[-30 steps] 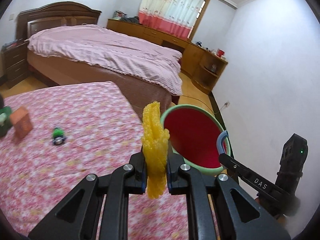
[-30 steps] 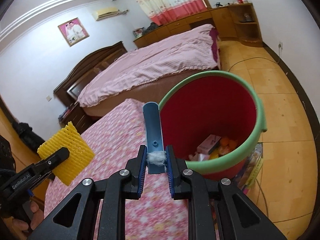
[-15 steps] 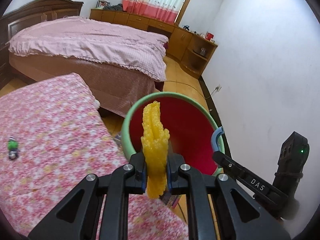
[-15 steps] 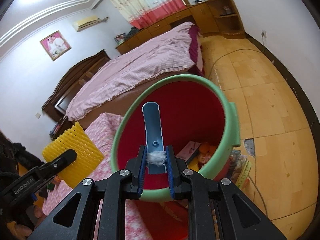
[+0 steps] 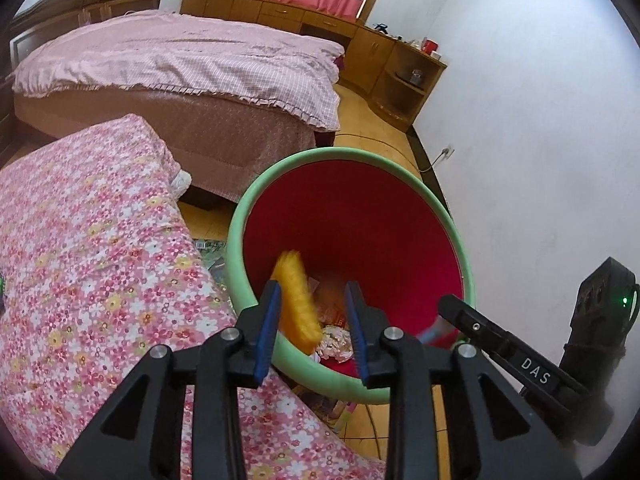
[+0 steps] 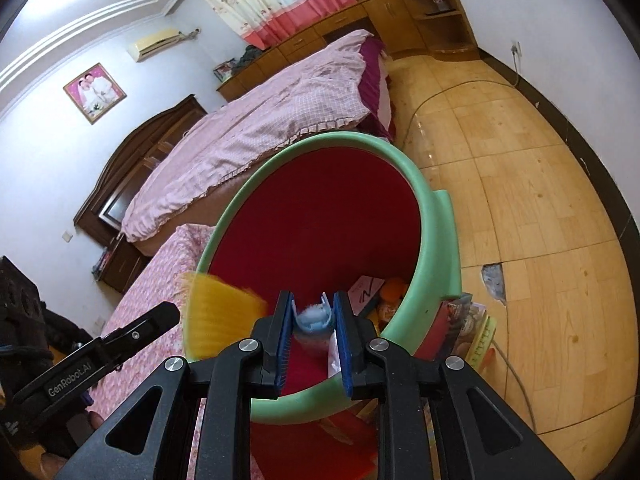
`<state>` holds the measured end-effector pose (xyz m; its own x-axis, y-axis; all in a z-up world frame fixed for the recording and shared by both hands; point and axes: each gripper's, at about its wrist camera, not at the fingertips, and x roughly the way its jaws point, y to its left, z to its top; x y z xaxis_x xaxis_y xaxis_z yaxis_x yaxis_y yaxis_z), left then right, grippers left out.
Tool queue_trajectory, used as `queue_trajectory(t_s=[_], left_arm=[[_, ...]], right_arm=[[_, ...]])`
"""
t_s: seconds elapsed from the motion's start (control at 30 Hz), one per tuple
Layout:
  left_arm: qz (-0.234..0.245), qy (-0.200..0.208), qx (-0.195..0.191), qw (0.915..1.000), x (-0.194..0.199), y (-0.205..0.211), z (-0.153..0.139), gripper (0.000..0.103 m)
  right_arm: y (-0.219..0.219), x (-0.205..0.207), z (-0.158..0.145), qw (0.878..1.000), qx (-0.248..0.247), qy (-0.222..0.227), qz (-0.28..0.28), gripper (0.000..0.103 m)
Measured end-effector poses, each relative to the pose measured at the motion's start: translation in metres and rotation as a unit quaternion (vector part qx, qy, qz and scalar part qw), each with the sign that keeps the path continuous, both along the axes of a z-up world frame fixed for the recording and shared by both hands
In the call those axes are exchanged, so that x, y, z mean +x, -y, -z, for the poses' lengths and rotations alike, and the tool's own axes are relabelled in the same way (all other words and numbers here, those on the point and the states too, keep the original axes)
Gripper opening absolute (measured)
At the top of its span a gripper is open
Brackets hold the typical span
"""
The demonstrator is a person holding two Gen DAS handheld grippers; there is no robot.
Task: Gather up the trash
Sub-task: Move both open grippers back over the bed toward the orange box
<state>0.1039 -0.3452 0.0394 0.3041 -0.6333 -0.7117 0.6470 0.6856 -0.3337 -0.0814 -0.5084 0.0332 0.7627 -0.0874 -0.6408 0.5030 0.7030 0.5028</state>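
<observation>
A red bin with a green rim (image 5: 448, 224) (image 6: 436, 240) stands on the floor beside the floral table. My left gripper (image 5: 314, 304) is open over the bin's near rim. The yellow foam net (image 5: 298, 300) is loose and blurred between its fingers, falling into the bin; it also shows in the right wrist view (image 6: 220, 320). My right gripper (image 6: 314, 318) is open above the bin, and the blue plastic piece (image 6: 314, 318) drops free between its fingers. Trash (image 6: 380, 296) lies at the bin's bottom.
The table with the pink floral cloth (image 5: 88, 264) is left of the bin. A bed with a pink cover (image 5: 180, 64) stands behind. Wooden cabinets (image 5: 392, 68) line the far wall. Books or packets (image 6: 468, 324) lie on the wooden floor by the bin.
Both grippers moved over the bin and opened. The yellow foam net and the blue piece left the fingers and are dropping into the bin.
</observation>
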Motion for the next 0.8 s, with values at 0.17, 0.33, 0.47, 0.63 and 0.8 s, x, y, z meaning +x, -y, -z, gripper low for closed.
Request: queue_trajectory(t_s=[0.17, 0.33, 0.47, 0.63, 0.8], left_arm=[[-0.016, 0.001, 0.001, 0.9999, 0.005, -0.011, -0.001, 0.033], [-0.032, -0.005, -0.003, 0.9995, 0.008, -0.029, -0.002, 0.033], [-0.052, -0.004, -0.005, 0.9986, 0.010, -0.051, -0.004, 0.033], [-0.083, 0.002, -0.004, 0.9965, 0.018, -0.081, -0.008, 0.033], [-0.122, 0.010, -0.006, 0.9925, 0.028, -0.119, -0.014, 0.038]], right_arm=[[-0.004, 0.001, 0.000, 1.000, -0.002, 0.000, -0.004, 0.023], [-0.010, 0.001, -0.003, 1.000, -0.005, 0.001, -0.007, 0.027], [-0.016, 0.001, -0.008, 1.000, -0.010, 0.000, -0.013, 0.039], [-0.027, 0.004, -0.016, 1.000, -0.018, -0.003, -0.023, 0.054], [-0.042, 0.008, -0.026, 0.999, -0.023, -0.002, -0.035, 0.060]])
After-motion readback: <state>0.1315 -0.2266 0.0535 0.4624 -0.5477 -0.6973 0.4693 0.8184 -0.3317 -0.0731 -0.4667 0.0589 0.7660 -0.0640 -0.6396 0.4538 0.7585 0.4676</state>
